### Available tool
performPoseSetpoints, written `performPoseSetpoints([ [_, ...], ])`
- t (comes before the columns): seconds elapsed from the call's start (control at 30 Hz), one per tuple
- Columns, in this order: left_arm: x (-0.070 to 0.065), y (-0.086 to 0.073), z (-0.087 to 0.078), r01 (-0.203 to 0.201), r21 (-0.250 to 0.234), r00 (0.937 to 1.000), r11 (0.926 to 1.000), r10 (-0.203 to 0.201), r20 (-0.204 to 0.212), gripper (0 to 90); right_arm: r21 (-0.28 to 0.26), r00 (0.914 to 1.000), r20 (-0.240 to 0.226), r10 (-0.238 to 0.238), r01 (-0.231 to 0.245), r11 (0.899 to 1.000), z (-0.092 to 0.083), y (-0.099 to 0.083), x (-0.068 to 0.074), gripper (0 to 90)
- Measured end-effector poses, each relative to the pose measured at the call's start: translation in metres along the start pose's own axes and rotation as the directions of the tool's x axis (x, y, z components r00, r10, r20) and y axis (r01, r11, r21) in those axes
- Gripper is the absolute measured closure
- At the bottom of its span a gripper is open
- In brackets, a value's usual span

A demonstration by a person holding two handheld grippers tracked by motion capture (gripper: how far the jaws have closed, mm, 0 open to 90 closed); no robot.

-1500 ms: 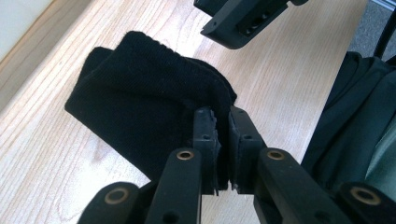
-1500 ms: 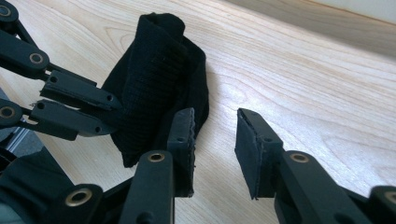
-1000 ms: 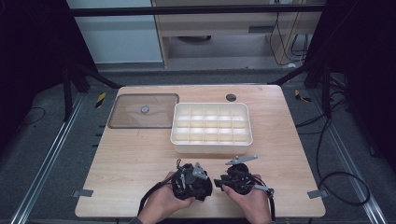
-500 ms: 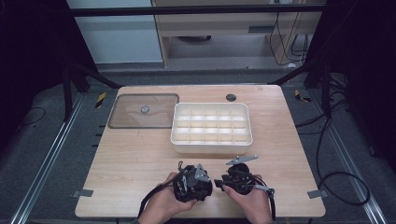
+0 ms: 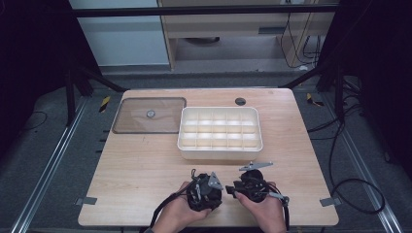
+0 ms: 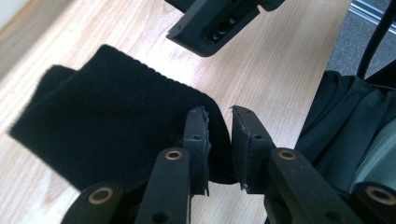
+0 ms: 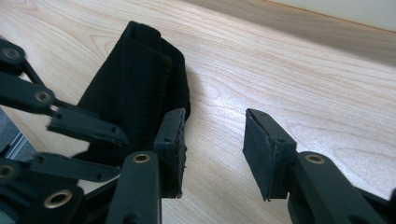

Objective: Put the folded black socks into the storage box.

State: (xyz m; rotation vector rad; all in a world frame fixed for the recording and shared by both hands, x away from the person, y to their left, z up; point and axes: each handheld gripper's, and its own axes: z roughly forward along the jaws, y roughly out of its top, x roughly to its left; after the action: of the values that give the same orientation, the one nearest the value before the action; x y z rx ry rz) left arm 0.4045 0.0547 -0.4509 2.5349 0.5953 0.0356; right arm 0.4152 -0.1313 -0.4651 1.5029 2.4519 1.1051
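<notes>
A folded black cloth (image 6: pixel 107 116) lies on the wooden table (image 5: pixel 145 170) near its front edge, between my two hands. My left gripper (image 6: pixel 219 114) has its jaws a narrow gap apart. The cloth's corner lies low in that gap, and the pads stand clear of it. In the right gripper view the cloth (image 7: pixel 140 74) stretches away at the left, with the left gripper (image 7: pixel 119 154) at its near edge. My right gripper (image 7: pixel 215 119) is open wide over bare wood, one pad beside the cloth's edge. From above, the left gripper (image 5: pixel 217 190) and right gripper (image 5: pixel 234 188) point toward each other.
A white tray (image 5: pixel 221 153) divided into several compartments stands just beyond the hands. A clear lid with a small knob (image 5: pixel 149 115) lies at the back left. A dark round grommet (image 5: pixel 240 101) sits near the far edge. The person's dark clothing (image 6: pixel 345 121) is close on one side.
</notes>
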Motion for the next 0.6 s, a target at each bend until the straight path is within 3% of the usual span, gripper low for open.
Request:
performPoseSetpoints([
  [0.37,0.000,0.003,0.012,0.026,0.002,0.9991,0.9997,-0.026,0.033,76.4,-0.001,1.0000,0.002,0.002,-0.002,1.000,0.000,-0.001,-0.001,58.9],
  [0.6,-0.002,0.005,0.014,0.023,0.005,0.9992,0.9997,-0.023,0.033,75.2,0.005,1.0000,0.000,0.006,-0.006,1.000,0.001,-0.003,-0.001,58.8],
])
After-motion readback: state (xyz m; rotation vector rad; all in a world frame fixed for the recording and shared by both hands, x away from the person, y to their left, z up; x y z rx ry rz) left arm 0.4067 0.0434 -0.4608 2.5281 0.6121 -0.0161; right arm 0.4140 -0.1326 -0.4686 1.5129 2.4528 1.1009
